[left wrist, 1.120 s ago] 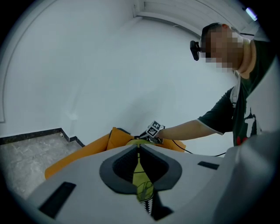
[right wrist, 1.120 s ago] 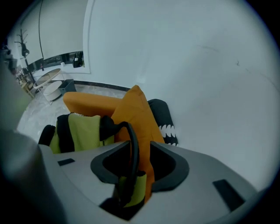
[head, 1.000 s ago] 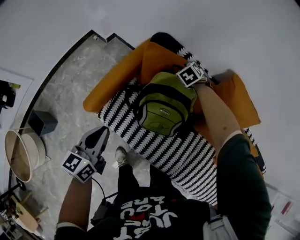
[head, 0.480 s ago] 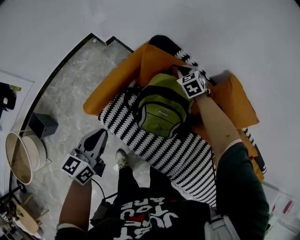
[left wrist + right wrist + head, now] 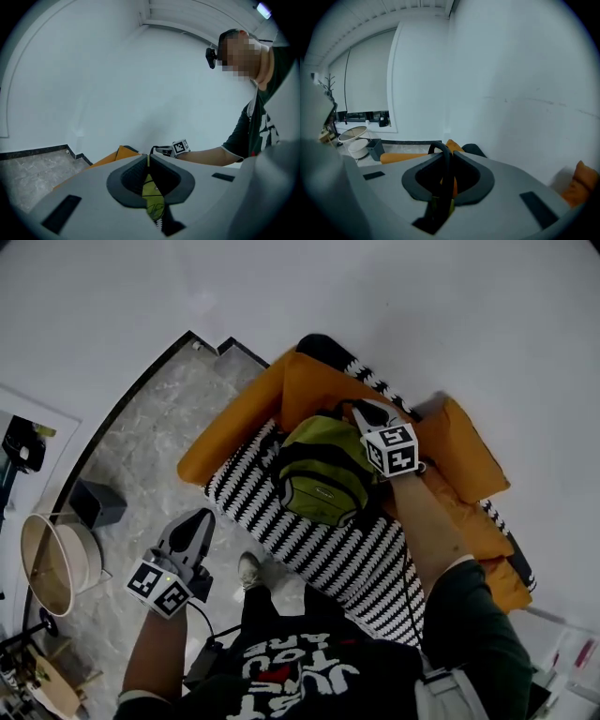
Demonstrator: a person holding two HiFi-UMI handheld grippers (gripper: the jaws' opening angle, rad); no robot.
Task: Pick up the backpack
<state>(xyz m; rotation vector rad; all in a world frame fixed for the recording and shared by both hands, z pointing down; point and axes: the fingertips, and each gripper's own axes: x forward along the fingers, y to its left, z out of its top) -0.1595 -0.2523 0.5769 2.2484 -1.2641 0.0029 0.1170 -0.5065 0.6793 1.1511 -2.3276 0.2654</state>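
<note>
toward the sofa's (image 5: 323, 554) back edge, the backpack's (image 5: 323, 474) black handle (image 5: 441, 151) is gripped in the right gripper's (image 5: 358, 411) jaws, now opening; the left gripper (image 5: 200, 518) is clenched empty

The backpack (image 5: 323, 474) is olive green with black trim and a zipped front pocket. It is upright, its front facing up to the head camera, over the black-and-white striped seat (image 5: 328, 549) of an orange sofa (image 5: 234, 423). Its black top handle (image 5: 440, 151) is between the jaws of the right tongs (image 5: 359, 409), which are opening a little.
</note>
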